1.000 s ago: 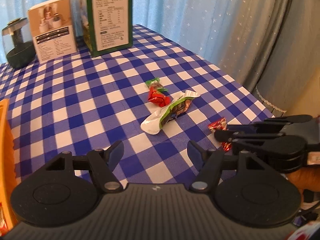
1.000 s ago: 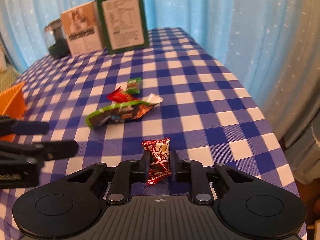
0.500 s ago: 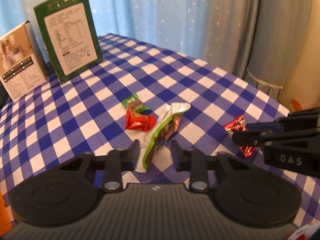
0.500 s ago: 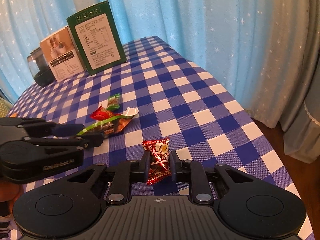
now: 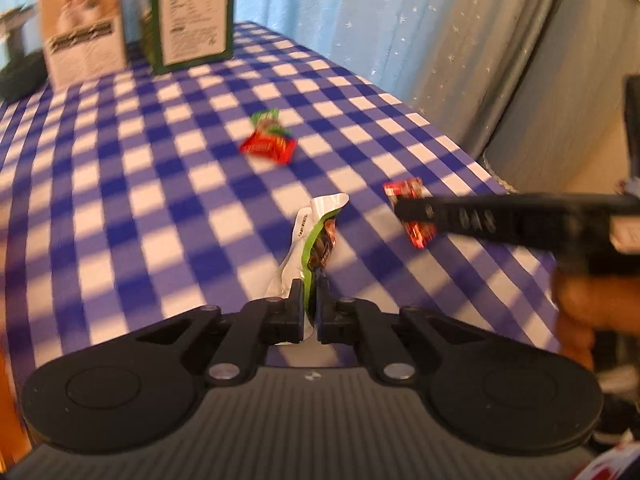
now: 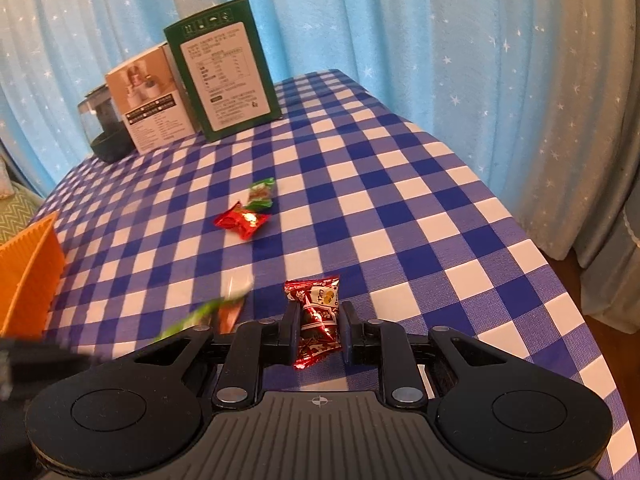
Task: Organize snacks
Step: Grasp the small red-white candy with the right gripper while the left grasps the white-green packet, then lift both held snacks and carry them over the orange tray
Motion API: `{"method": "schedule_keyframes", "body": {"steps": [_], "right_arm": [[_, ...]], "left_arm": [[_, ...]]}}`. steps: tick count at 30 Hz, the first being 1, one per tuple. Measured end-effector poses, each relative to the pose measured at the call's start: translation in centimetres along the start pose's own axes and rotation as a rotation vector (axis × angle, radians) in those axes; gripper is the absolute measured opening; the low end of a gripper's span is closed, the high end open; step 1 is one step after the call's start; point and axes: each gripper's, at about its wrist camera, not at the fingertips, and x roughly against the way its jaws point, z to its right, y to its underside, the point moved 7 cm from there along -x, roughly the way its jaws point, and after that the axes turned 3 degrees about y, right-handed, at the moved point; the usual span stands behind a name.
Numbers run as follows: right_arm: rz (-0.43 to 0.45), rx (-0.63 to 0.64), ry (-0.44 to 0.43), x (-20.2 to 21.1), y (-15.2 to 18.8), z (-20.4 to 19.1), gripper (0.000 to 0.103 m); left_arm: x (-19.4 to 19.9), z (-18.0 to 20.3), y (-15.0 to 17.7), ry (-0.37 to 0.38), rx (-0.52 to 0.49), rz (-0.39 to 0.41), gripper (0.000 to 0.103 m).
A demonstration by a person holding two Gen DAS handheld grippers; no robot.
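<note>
Both grippers are clamped on snacks: the left gripper (image 5: 309, 300) has closed its jaws within the last second onto the near end of a long white-and-green snack packet (image 5: 314, 240), which sticks out forward between the fingers above the blue-and-white checked surface (image 5: 160, 184), while the right gripper (image 6: 319, 322) pinches a small red foil candy (image 6: 316, 316) between narrowly set jaws, as it did a second ago. In the left wrist view the right gripper (image 5: 404, 210) reaches in from the right with the same red candy (image 5: 410, 208) at its tip, a hand (image 5: 592, 312) behind it. An orange ribbed basket (image 6: 30, 276) stands at the left edge of the surface in the right wrist view; its inside is out of sight, so I cannot tell what it holds. Two loose sweets remain on the cloth near the middle, a red wrapped candy (image 6: 242, 220) touching a green wrapped candy (image 6: 261, 194). At the far end stand a green box (image 6: 224, 80), a beige box (image 6: 150, 100) and a dark jar (image 6: 104, 128). Compared with a second ago, the long packet no longer lies next to those two sweets; it is blurred in the right wrist view (image 6: 200, 314), low at the left.
</note>
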Motion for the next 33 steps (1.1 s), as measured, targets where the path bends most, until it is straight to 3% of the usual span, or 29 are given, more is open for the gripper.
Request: {"method": "schedule_keyframes", "body": {"steps": [2,6,12,14,24,28,33], "right_arm": [[0.005,0.001,-0.003,0.5,0.2,-0.2,0.021],[0.014,-0.024,-0.009,1.7,0.7,-0.3,0.021],[0.015,-0.057,-0.018,3.6,2.1,-0.4,0.021],[0.020,-0.077,-0.016,4.1,2.3,-0.2,0.021],[0.011,-0.081,-0.014,4.1,2.3,-0.2,0.021],[0.008,-0.078,-0.012,3.9,2.4,-0.3,0.021],[0.007,-0.061,-0.012,3.7,2.6,-0.6,0.021]], "left_arm": [[1.1,0.2,1.3,-0.010,0.001,-0.003,0.005],[2.7,1.0,2.7,-0.070,-0.115,0.016,0.011],[2.6,1.3,1.9,-0.086,-0.202,0.033,0.031],[2.2,1.5,1.5,-0.080,-0.226,0.036,0.042],[-1.4,0.7,0.5,-0.050,-0.244,-0.052,0.041],[-2.0,0.4,0.3,-0.029,-0.211,-0.078,0.027],[-1.9,0.5,0.5,-0.030,-0.177,-0.080,0.023]]}}
